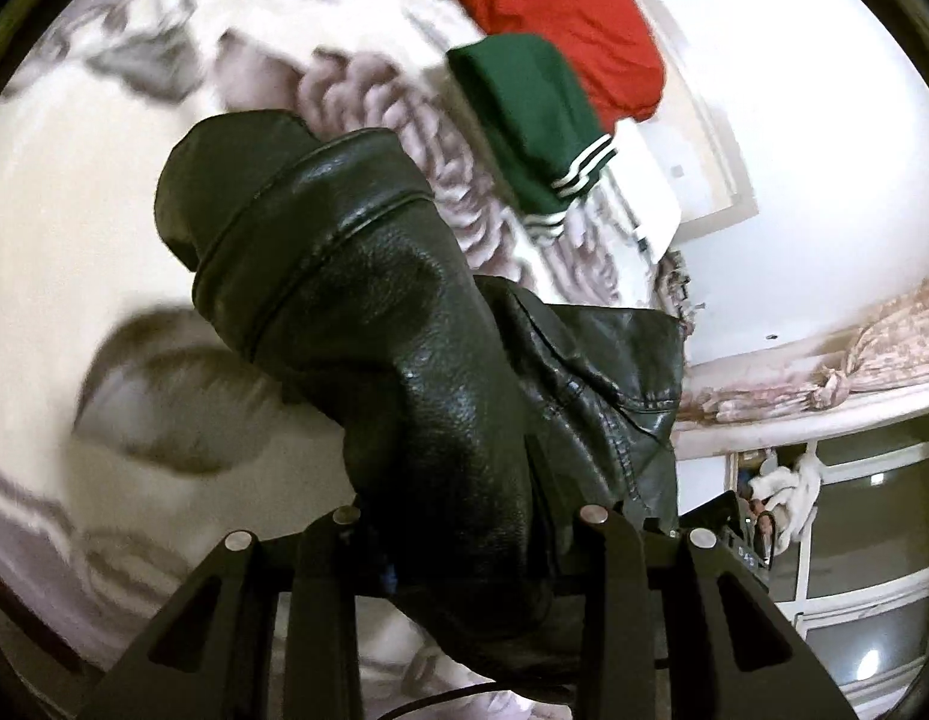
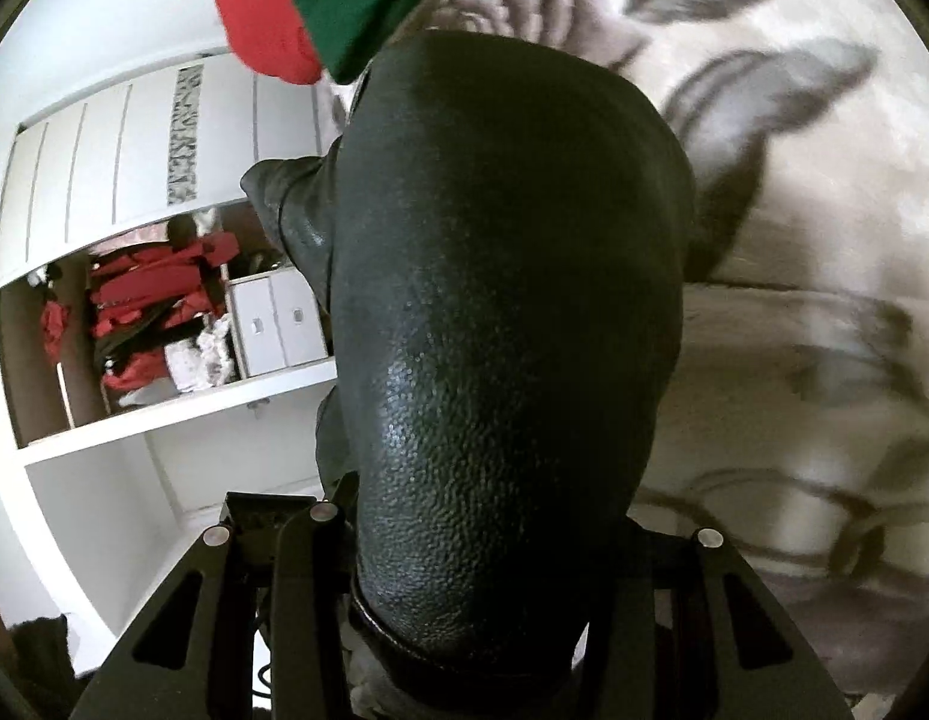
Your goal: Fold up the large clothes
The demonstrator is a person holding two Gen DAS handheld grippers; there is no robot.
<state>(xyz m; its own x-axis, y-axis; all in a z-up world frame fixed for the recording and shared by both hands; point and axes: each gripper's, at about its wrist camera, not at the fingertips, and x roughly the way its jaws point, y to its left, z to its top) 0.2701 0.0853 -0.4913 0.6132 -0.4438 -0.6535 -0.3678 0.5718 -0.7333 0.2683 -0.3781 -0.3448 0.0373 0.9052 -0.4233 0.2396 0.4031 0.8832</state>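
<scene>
left gripper (image 1: 464, 546): clamps black leather jacket (image 1: 368, 312) | right gripper (image 2: 464, 546): clamps same jacket (image 2: 500, 300) | left view only: curtain (image 1: 872, 360) | right view only: open wardrobe (image 2: 134, 300)

The jacket (image 1: 404, 312) hangs between both tools above the blanket (image 1: 74, 228), folded garments (image 1: 524, 120) beyond.

Bright indoor light, motion-blurred bedspread (image 1: 74, 252), heavy fisheye edge warping
</scene>
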